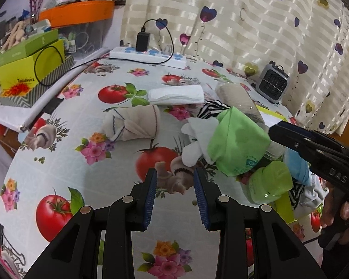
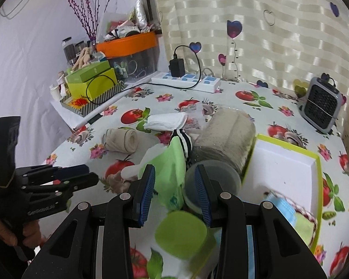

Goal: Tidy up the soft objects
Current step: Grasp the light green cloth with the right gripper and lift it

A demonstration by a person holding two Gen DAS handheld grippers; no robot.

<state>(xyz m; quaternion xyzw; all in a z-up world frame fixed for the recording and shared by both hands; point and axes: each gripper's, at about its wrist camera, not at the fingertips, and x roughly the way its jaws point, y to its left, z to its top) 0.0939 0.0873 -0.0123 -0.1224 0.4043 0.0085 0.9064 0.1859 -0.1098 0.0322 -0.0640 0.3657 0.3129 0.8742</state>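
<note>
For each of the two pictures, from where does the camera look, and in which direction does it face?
Left wrist view: sits on the left tongs, low over the tablecloth, facing the curtain; the open blue-padded fingers hold nothing; the right tongs and the person's hand enter at right.
Right wrist view: sits on the right tongs, facing the green cloth and the lime-edged tray; the left tongs show at left.
Shared: power strip, white folded cloth, beige roll, small fan.

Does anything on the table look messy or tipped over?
Yes. Beside the white tray, soft things sit in a jumbled heap: a green cloth, a striped sock and a white glove overlap. A clear jar of beige fabric lies tipped on its side against the tray's edge.
</note>
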